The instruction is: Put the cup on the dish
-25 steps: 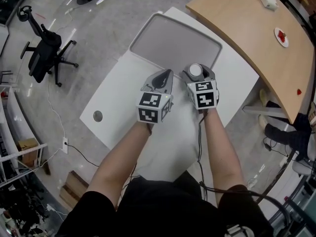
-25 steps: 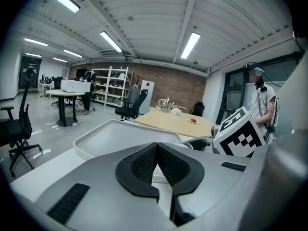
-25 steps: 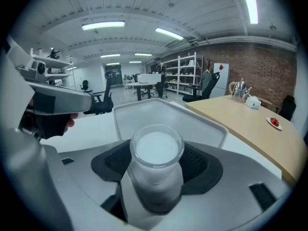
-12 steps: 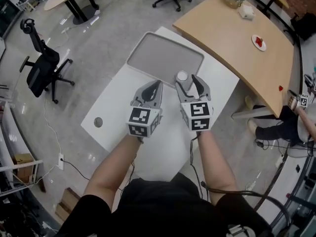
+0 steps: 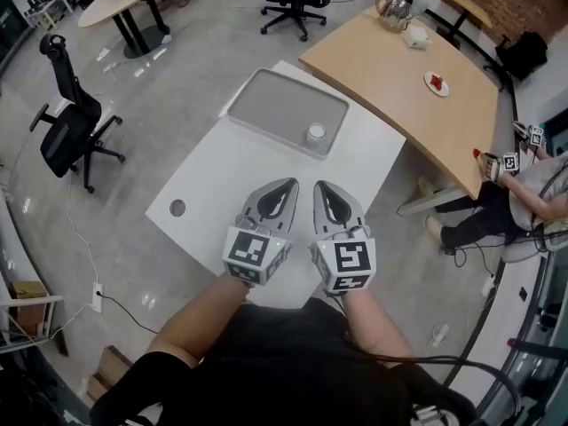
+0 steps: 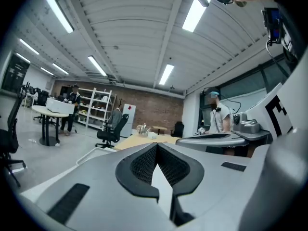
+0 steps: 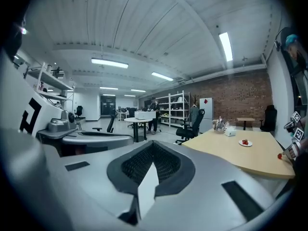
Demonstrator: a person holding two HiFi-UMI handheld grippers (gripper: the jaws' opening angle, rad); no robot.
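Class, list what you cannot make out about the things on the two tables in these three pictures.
Small white cup: head view, too small to show its contents; absent from both gripper views.
Red item on small white plate: head view, too small to identify.
White table, near edge: head view, hidden by the left gripper and right gripper.

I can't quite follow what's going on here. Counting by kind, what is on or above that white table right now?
Grey tray: 1
Cup, standing in the tray near its right corner: 1
Hand-held grippers, both shut and empty: 2 (left gripper, right gripper)
Total: 4
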